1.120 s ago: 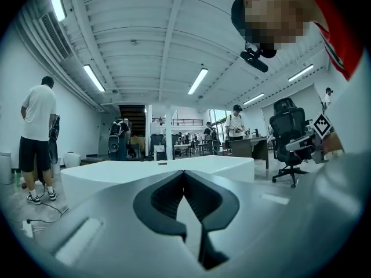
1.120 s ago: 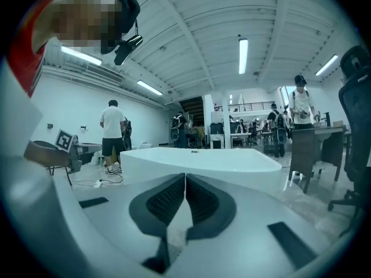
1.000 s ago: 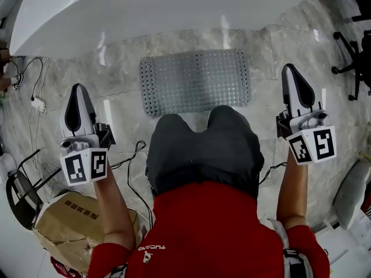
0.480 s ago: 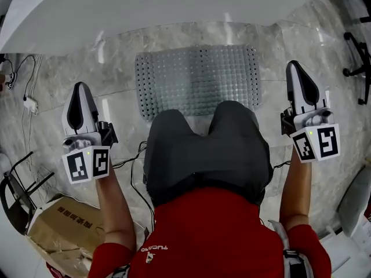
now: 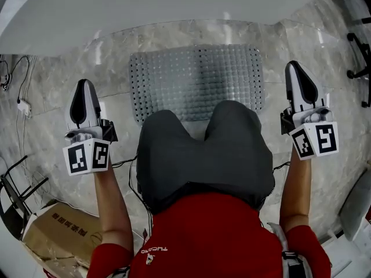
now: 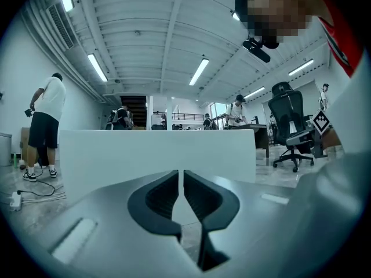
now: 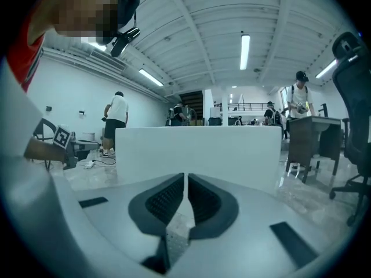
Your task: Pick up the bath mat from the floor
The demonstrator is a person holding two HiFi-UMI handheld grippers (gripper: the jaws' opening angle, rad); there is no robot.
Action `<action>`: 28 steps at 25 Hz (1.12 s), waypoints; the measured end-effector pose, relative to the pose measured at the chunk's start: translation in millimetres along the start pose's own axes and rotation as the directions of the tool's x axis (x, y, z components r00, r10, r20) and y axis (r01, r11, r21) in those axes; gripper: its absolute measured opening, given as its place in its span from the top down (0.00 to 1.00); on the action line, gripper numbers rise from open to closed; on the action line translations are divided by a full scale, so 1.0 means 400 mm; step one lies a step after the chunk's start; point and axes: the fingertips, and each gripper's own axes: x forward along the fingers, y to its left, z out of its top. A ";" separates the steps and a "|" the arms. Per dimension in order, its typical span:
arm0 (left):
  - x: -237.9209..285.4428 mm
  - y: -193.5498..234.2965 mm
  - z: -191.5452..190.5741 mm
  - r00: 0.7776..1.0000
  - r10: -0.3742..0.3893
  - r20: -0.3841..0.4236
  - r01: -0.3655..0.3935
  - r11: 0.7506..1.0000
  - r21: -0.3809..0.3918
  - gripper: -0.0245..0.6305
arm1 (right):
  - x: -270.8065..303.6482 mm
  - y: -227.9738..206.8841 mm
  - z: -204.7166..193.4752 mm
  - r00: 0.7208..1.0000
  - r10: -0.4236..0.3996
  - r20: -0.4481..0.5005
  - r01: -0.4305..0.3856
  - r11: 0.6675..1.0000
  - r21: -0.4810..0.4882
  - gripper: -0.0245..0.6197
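A: Nearest in? Bent knees (image 5: 203, 149) in dark trousers, overlapping the near edge of the bath mat (image 5: 197, 74).

B: Then, either side of them, left gripper (image 5: 86, 87) and right gripper (image 5: 294, 68), both held above the floor (image 5: 52, 80) and well clear of the mat. Jaws pressed together on each, nothing between them.

A: And the mat itself: flat on the marble, studded and translucent, right in front, far edge close beneath the white tub (image 5: 145, 4).

B: Risks, then. Closed jaws first: no way onto an edge without spreading them. Pushed down as they are, likely just a shove or a scrape on stone.

A: Also a knee pinning the near edge, perhaps. Hard to tell from above whether resting on it or merely over it. If pinned, a tug at the corners and a slip out of the pads.

B: Flat, thin, probably clinging to the floor. Poor purchase for a pinch; a peel from one corner probably safer.

A: Little room by the tub, too. Possibly a knock there on the lift.
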 end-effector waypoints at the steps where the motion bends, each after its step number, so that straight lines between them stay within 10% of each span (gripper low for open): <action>1: 0.005 0.000 -0.022 1.000 0.001 -0.012 -0.001 1.000 -0.005 0.95 | 0.006 -0.002 -0.019 1.000 0.000 -0.010 0.000 1.000 0.003 0.96; 14: 0.087 0.005 -0.339 0.956 -0.056 -0.288 0.027 0.994 -0.104 0.78 | 0.085 -0.074 -0.332 0.963 -0.009 -0.268 0.020 0.999 0.039 0.71; 28: 0.105 0.021 -0.765 0.752 -0.087 -0.653 -0.030 0.986 -0.165 0.59 | 0.129 -0.176 -0.780 0.806 0.025 -0.592 0.121 0.971 0.206 0.56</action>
